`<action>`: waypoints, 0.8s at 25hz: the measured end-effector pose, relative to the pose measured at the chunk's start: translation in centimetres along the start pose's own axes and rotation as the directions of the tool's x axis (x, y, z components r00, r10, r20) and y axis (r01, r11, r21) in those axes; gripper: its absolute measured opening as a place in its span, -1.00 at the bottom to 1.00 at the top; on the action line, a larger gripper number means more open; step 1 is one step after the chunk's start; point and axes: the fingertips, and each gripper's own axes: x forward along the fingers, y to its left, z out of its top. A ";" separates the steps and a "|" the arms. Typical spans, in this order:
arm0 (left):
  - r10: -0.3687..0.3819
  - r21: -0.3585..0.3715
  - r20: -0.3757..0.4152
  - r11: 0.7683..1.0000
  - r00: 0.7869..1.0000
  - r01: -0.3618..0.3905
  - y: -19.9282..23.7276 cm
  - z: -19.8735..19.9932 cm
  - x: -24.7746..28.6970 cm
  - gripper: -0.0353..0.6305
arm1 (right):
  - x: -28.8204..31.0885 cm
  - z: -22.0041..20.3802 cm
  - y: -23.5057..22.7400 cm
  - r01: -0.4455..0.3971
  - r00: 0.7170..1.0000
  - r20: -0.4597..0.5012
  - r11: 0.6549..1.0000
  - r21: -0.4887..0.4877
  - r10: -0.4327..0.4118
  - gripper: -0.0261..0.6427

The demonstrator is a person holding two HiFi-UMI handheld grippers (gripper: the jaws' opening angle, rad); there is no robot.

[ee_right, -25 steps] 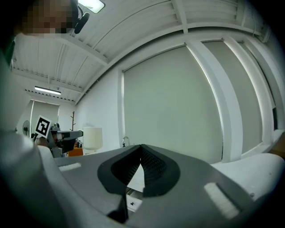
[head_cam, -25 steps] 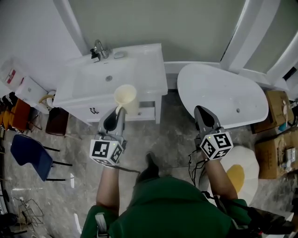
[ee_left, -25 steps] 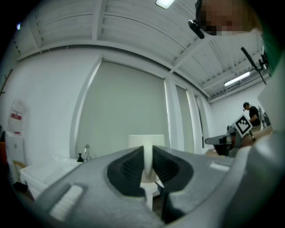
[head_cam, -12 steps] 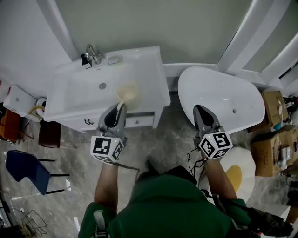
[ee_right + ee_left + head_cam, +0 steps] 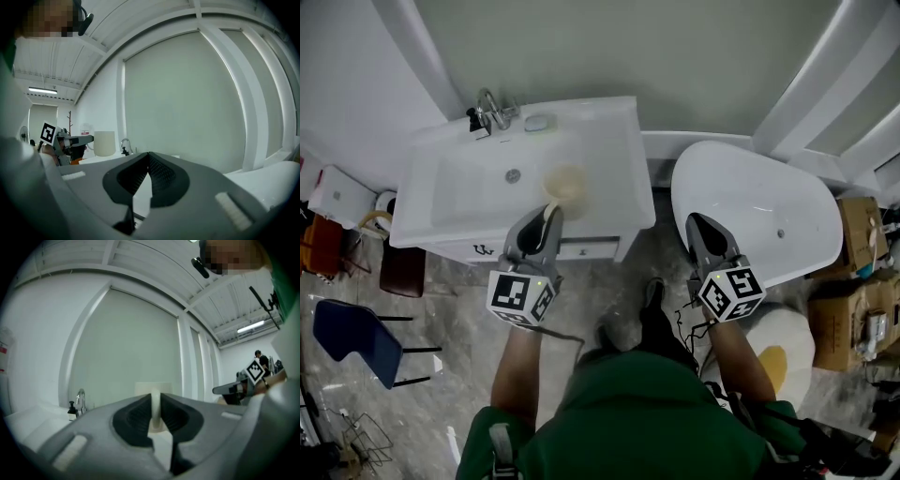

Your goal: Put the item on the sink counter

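Grey marbled floor (image 5: 609, 281) w/ a white sink counter (image 5: 623, 159) set against a pale wall; all places below are given relative to that counter. Faucet (image 5: 492, 108) stands at its back-left corner, w/ a small dark pump bottle (image 5: 475, 122) just beside it and a small grey-green object (image 5: 539, 122) a bit further along the back edge, too small to ID. White bathtub (image 5: 769, 197) sits just to the counter's right and a blue chair (image 5: 352, 333) is well off to its front-left. Cardboard boxes (image 5: 853, 328) are far right, beyond the tub. Cream cup (image 5: 565, 183) is over the counter's front-middle part, at the basin's right end near the front rim. Can't tell whether its base touches the surface. Left tongs (image 5: 547, 212) reach in from the counter's front edge. In the left gripper view the jaws are nearly closed, clamped on the cup's thin handle, pads pressing it from both sides, w/ the cup body upright behind them. Right tongs (image 5: 699, 225) hang to the counter's right, over the tub's near rim. In the right gripper view the jaws are fully together w/ nothing btwn them. That same view shows the cup off to the left, mouth up, w/ the faucet just past it.
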 end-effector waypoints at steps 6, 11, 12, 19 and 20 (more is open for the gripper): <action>0.044 0.010 -0.031 0.999 0.999 -0.044 0.9 -1.0 4.7 -0.79 | 5.8 0.7 -3.2 -0.085 0.996 -0.002 0.996 0.019 0.085 -0.93; 0.110 0.005 -0.049 0.994 0.993 -0.110 2.1 -1.7 10.2 -0.79 | 10.6 2.3 -7.3 -0.163 0.986 -0.009 0.986 0.017 0.164 -0.93; 0.127 0.002 -0.054 0.992 0.990 -0.127 2.3 -1.9 11.4 -0.79 | 11.5 2.4 -8.3 -0.175 0.984 -0.013 0.984 0.020 0.175 -0.93; 0.217 0.006 -0.106 0.976 0.970 -0.218 3.3 -4.2 18.3 -0.79 | 16.0 3.1 -14.6 -0.232 0.972 -0.032 0.971 0.062 0.234 -0.93; 0.227 0.012 -0.118 0.974 0.967 -0.228 3.5 -4.8 19.0 -0.79 | 16.5 3.0 -15.1 -0.239 0.970 -0.037 0.969 0.069 0.242 -0.93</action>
